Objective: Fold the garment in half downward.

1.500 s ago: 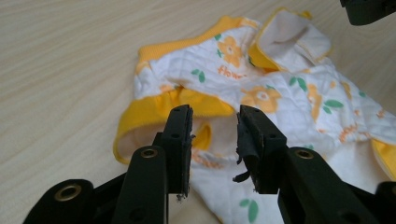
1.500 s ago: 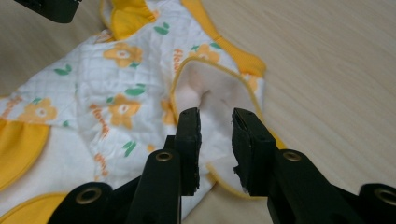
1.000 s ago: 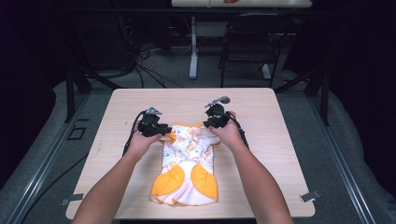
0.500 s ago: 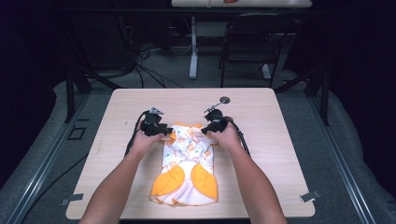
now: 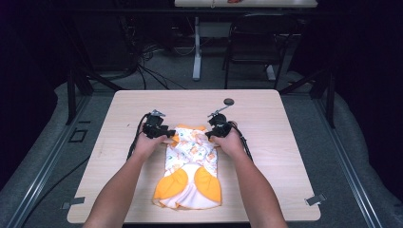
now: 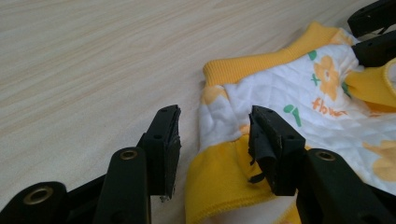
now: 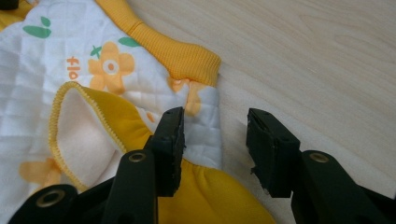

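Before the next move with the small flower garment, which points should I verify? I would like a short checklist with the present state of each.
1. Left gripper jaws open after just opening, cloth edge between them but not pinched: ok.
2. Right gripper jaws open, garment edge under one jaw, not pinched: ok.
3. Garment lies wholly on the table: ok.
4. Yellow collar band flat: ok.
5. Sleeve folded smoothly: not ok, a yellow flap stands turned up.
6. Cloth snagged on a jaw pad: cannot tell.

Flowered garment [image 5: 190, 171] on wooden table [image 5: 285, 142]
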The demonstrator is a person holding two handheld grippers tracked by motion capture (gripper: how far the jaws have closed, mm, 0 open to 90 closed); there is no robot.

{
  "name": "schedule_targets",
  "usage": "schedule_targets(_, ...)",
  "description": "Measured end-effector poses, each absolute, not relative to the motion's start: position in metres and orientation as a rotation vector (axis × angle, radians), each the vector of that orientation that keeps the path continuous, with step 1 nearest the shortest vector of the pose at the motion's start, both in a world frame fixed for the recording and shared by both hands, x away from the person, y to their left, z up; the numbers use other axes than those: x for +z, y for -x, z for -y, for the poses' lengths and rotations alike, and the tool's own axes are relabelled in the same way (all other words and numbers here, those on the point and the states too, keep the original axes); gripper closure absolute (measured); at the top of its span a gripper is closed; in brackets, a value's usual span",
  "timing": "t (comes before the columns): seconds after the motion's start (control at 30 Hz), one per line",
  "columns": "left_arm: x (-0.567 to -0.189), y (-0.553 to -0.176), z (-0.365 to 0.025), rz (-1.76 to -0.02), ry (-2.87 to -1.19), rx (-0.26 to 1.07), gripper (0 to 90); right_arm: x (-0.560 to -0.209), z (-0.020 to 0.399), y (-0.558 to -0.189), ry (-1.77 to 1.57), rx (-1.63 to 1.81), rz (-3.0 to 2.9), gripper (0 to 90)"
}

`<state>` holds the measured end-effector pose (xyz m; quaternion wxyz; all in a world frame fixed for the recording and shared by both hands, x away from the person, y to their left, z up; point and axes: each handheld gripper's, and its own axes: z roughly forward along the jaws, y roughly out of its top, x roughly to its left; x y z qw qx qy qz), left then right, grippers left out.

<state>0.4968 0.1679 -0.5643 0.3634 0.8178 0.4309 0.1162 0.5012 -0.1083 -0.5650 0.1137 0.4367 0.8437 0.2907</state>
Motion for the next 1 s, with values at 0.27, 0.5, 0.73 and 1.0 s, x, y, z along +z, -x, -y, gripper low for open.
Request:
schedule_targets(0.27,-0.5751,-0.4946,-0.1670,-1.130,-2.122,0.308,51.7,-0.5646,0.1033,-0.4995,-1.265,0.820,-2.486,63.6)
schedule_targets(0.5,-0.5735,-0.4949,-0.1635,-1.120,-2.147,0.300,64.7,-0.5649,0.1010,-0.4970,-1.255,0.844,-2.500,75.3)
schedule_targets(0.73,-0.5724,-0.4966,-0.1636,-1.158,-2.140,0.275,80.4,-0.5649,0.0989,-0.4942,-1.200,0.844,-2.522,87.1)
schedule_targets(1.0,-0.5715,-0.4948,-0.1594,-1.142,-2.163,0.314,84.0,-0.5642,0.0978,-0.4931,-1.183,0.828,-2.516,88.2)
